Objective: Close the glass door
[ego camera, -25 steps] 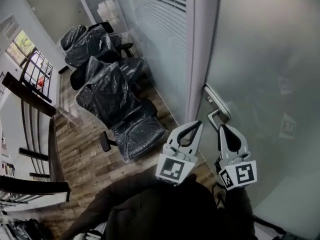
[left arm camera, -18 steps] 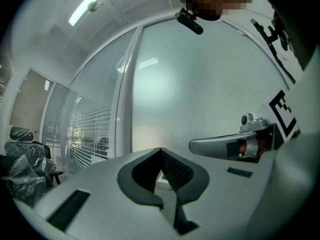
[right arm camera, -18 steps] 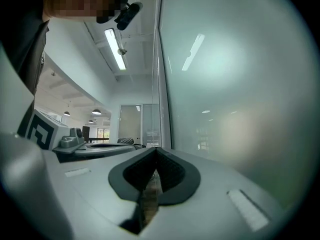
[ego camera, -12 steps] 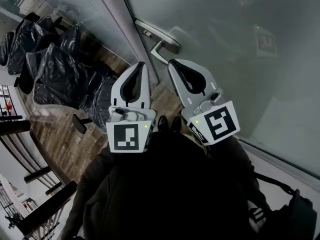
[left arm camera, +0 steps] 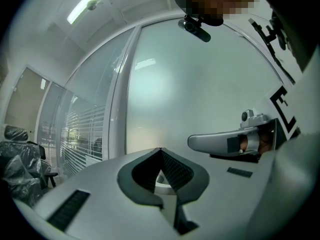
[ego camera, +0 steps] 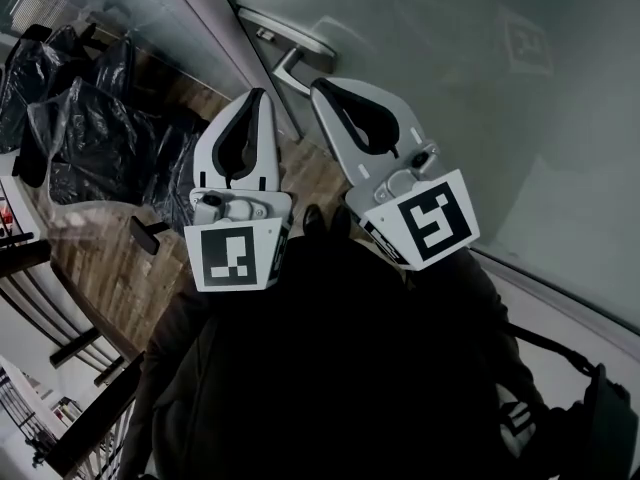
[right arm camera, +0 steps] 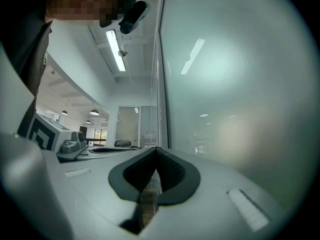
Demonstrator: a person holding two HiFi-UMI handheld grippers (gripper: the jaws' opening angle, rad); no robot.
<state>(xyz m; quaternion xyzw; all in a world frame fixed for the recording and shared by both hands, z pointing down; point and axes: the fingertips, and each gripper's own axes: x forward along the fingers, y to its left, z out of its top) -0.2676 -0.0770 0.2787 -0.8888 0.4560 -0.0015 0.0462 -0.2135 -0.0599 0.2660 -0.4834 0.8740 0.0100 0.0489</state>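
My left tool and right tool are both clenched on nothing (tips meeting), side by side, close to the handle of the glass door ahead. Plastic-wrapped chairs stand further left.

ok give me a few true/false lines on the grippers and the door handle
The left gripper has its jaws together. True.
The right gripper is clamped on the door handle. False: its jaws are together with nothing between them.
The handle is a round knob. False: it is a lever on a long plate.
Chairs wrapped in dark plastic stand on the wood floor. True.
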